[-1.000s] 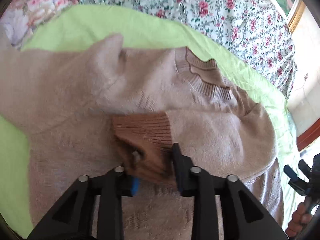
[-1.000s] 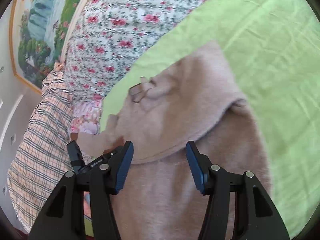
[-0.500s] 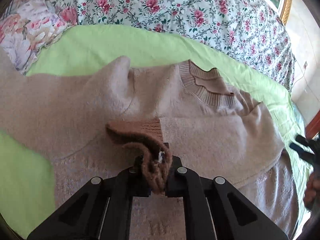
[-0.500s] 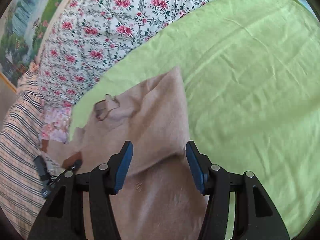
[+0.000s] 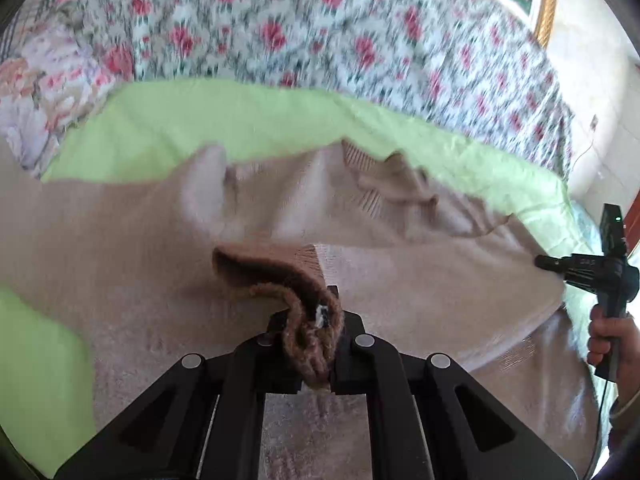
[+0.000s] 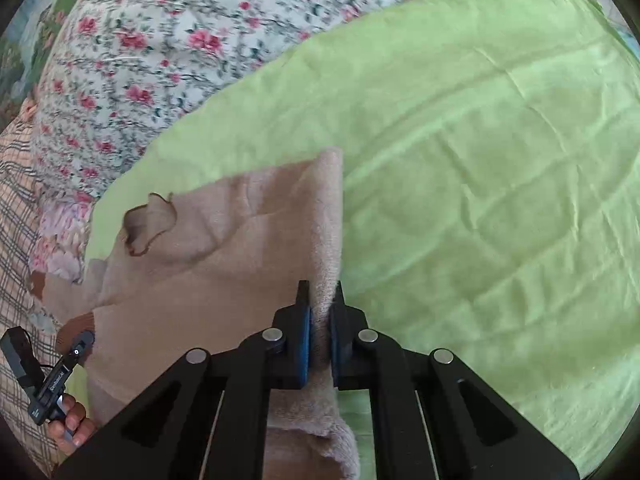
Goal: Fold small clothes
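Observation:
A beige fuzzy sweater (image 5: 120,248) lies spread on a green sheet (image 5: 240,120). Its ribbed collar (image 5: 396,184) points to the far side. My left gripper (image 5: 314,320) is shut on the darker brown ribbed cuff (image 5: 280,276) of a sleeve folded across the sweater's body. My right gripper (image 6: 319,312) is shut on the sweater's right edge (image 6: 328,220), where it meets the green sheet (image 6: 480,160). The right gripper also shows at the far right of the left wrist view (image 5: 548,264), at the sweater's side. The left gripper shows at the lower left of the right wrist view (image 6: 84,340).
A floral quilt (image 5: 320,32) lies behind the green sheet, also seen in the right wrist view (image 6: 160,40). A plaid cloth (image 6: 20,220) is at the far left. A gold picture frame (image 5: 544,0) hangs on the wall at the top right.
My left gripper closed on the brown cuff and lifted it a little. My right gripper moved to the sweater's right edge and closed on it.

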